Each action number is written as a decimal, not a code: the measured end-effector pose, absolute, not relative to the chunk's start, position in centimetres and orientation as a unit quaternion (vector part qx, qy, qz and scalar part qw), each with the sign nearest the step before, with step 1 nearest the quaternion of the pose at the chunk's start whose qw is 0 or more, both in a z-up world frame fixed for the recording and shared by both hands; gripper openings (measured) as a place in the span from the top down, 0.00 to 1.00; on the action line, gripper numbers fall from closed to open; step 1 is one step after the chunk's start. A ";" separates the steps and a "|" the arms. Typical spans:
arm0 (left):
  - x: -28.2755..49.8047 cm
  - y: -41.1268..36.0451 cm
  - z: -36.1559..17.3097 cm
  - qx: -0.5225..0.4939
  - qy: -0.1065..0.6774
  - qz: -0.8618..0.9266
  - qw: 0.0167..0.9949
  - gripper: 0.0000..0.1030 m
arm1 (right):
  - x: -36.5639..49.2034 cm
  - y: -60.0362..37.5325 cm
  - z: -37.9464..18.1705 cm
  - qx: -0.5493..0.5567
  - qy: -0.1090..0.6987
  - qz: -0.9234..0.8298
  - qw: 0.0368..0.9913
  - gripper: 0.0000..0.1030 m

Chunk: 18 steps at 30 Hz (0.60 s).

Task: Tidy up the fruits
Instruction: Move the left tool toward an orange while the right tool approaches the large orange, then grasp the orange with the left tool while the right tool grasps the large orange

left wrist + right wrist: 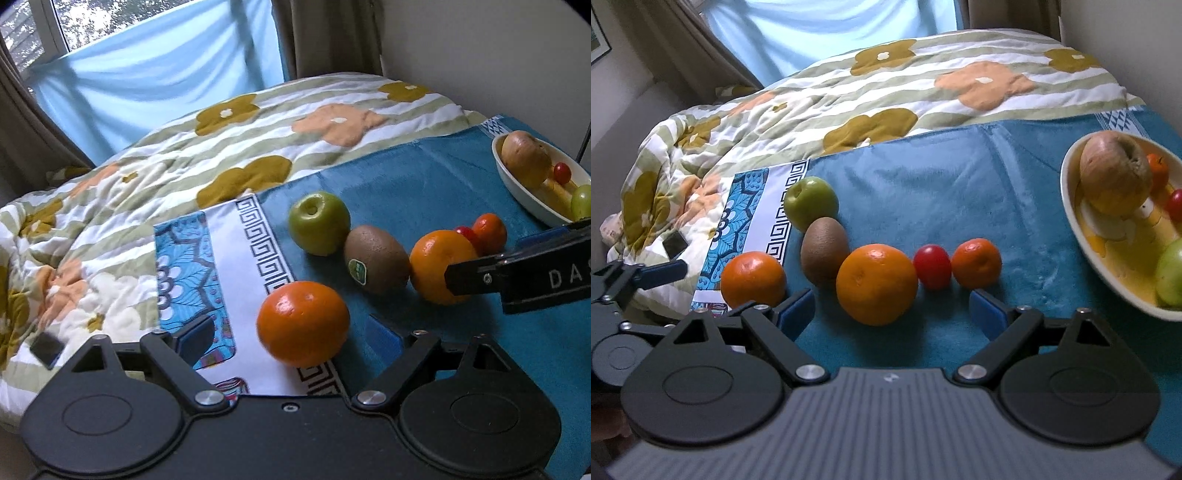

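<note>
Loose fruit lies in a row on a teal cloth [942,184]: an orange [303,323], a green apple [319,223], a kiwi [376,264], a bigger orange [877,284], a cherry tomato [932,266] and a small mandarin [976,263]. My left gripper [290,338] is open, and the first orange sits between its blue pads with a gap on each side. My right gripper [892,310] is open too, with the bigger orange just ahead between its fingers. At the right, a cream bowl [1067,199] holds a brownish fruit, a green one and small red and orange ones.
The cloth lies on a bed with a flowered quilt [258,122] behind and to the left. A small black object [46,349] rests on the quilt at the left. A wall stands close on the right, and a curtained window is at the back.
</note>
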<state>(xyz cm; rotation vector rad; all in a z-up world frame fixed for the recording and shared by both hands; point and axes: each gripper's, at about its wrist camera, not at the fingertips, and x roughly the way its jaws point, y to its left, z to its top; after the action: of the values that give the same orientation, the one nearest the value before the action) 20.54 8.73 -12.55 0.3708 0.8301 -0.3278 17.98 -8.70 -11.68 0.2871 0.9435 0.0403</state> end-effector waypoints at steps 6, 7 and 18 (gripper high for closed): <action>21.5 8.3 -13.7 0.176 0.408 -0.169 0.880 0.25 | 18.4 -8.9 -12.3 0.157 0.459 0.016 0.874 0.02; 21.7 8.3 -13.9 0.174 0.410 -0.170 0.879 0.33 | 18.4 -8.8 -12.4 0.158 0.460 0.016 0.873 0.02; 21.5 8.7 -14.0 0.163 0.410 -0.170 0.881 0.36 | 18.9 -8.5 -13.1 0.174 0.472 0.019 0.864 0.15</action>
<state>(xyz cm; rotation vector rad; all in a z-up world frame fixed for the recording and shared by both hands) 21.50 8.69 -13.98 0.3400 0.8538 -0.3546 18.85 -8.54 -13.15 0.3650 0.9887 0.0390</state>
